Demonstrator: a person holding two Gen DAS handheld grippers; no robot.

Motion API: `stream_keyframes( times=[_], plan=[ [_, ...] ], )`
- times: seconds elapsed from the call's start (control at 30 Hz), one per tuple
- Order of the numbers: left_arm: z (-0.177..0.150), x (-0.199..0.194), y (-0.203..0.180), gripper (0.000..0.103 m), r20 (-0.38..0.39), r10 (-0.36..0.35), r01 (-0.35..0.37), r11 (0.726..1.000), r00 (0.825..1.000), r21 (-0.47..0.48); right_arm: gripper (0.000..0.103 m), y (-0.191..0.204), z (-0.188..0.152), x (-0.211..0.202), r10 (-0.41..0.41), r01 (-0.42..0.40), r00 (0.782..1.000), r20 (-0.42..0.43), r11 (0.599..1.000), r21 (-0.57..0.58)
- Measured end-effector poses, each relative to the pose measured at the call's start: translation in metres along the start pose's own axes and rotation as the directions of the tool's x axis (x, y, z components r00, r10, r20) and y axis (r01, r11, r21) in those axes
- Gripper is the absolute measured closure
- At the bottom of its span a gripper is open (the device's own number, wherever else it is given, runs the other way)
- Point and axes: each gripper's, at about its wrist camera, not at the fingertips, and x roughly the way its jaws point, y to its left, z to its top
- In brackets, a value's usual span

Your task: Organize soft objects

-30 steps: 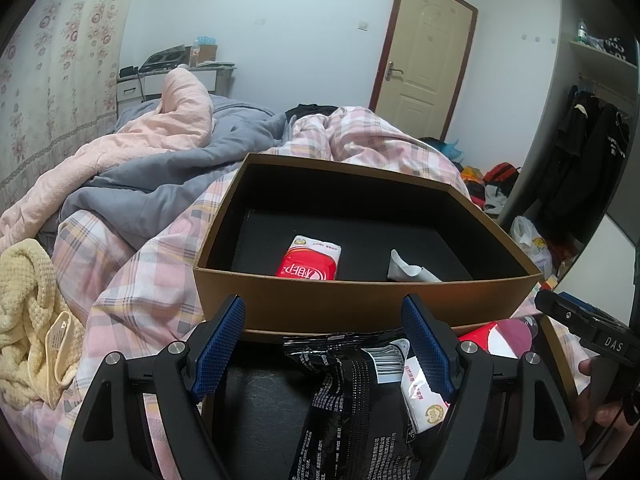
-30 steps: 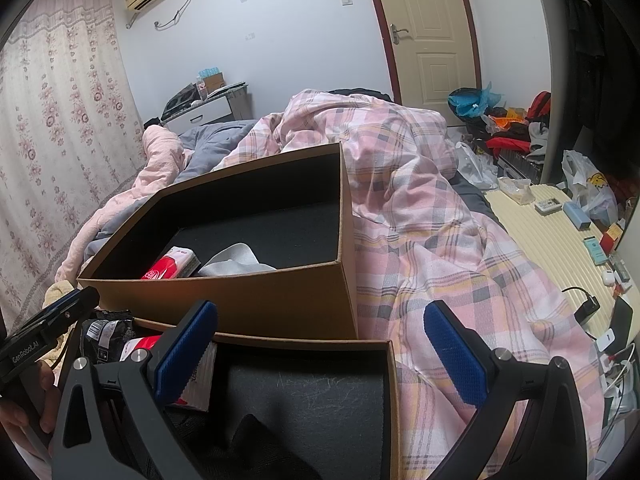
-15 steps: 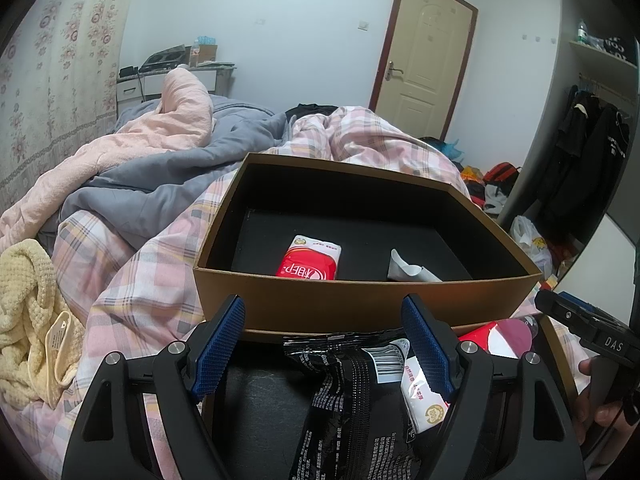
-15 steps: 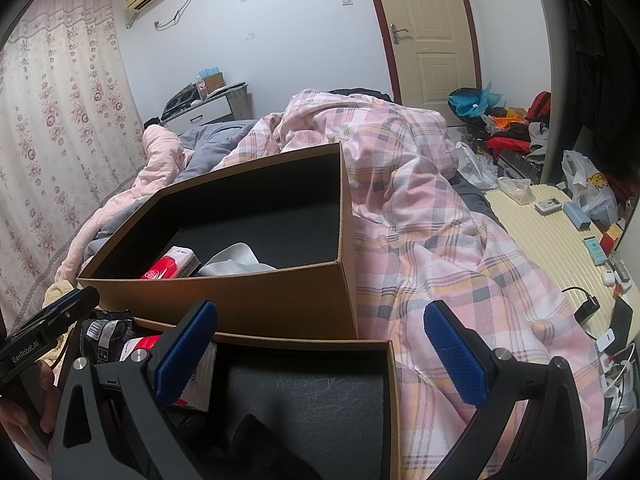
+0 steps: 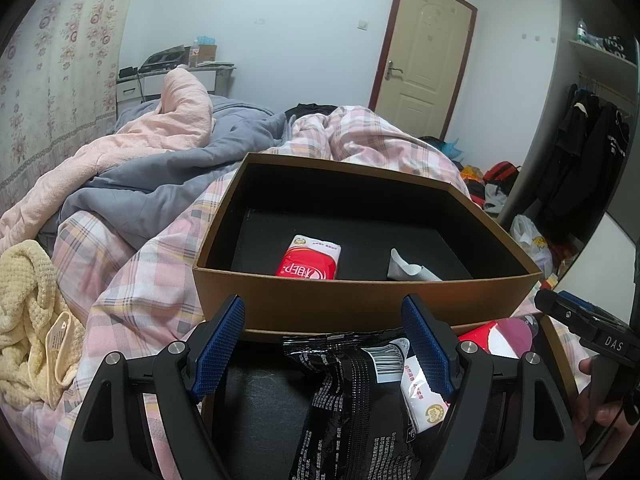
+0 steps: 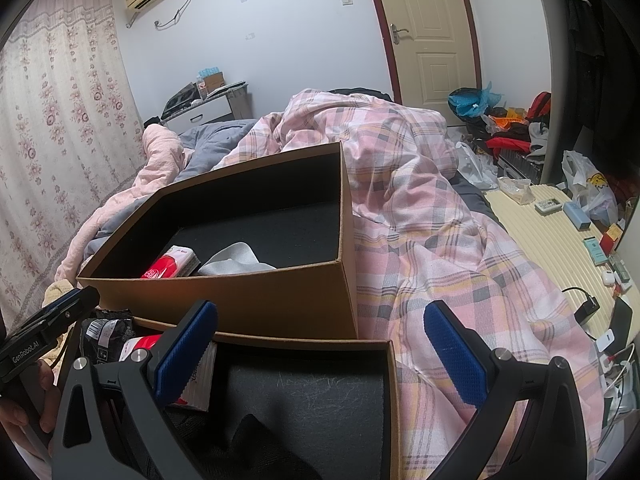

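Note:
Two brown boxes with black lining sit on the bed. The far box (image 5: 360, 300) (image 6: 248, 304) holds a red and white tissue pack (image 5: 310, 258) (image 6: 172, 262) and a white cloth (image 5: 408, 270) (image 6: 236, 258). The near box (image 5: 260, 400) (image 6: 392, 400) holds a black plastic package (image 5: 352, 400), a white packet (image 5: 420, 396) and a red pack (image 5: 492, 336). My left gripper (image 5: 324, 340) is open and empty above the near box. My right gripper (image 6: 320, 344) is open and empty above the same box.
A pink plaid duvet (image 6: 440, 220) covers the bed. A grey blanket (image 5: 160, 192) and a pink blanket (image 5: 168, 128) lie at the far left. A yellow towel (image 5: 28, 320) lies left of the boxes. Clutter and a mat (image 6: 560, 248) are on the floor at right.

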Motion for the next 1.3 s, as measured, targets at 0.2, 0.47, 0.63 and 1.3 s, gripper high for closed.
stream_keyframes(
  times=[0.2, 0.47, 0.63, 1.3],
  plan=[
    [0.000, 0.000, 0.000, 0.025, 0.000, 0.001, -0.001, 1.000, 1.000, 0.000, 0.001, 0.000, 0.000, 0.000, -0.001, 0.001, 1.000, 0.000, 1.000, -0.001],
    [0.000, 0.000, 0.000, 0.025, -0.001, 0.001, -0.001, 1.000, 1.000, 0.001, 0.001, 0.000, 0.000, 0.000, -0.001, 0.001, 1.000, -0.001, 1.000, 0.000],
    [0.000, 0.000, 0.000, 0.025, -0.001, 0.000, 0.000, 1.000, 1.000, 0.000, 0.001, 0.001, 0.000, 0.000, -0.001, 0.001, 1.000, 0.000, 1.000, -0.001],
    [0.004, 0.012, -0.044, 0.025, -0.150, -0.126, 0.152, 0.972, 0.981, 0.177, 0.001, 0.000, -0.001, -0.008, 0.026, -0.028, 0.998, 0.063, 0.999, 0.028]
  ],
)
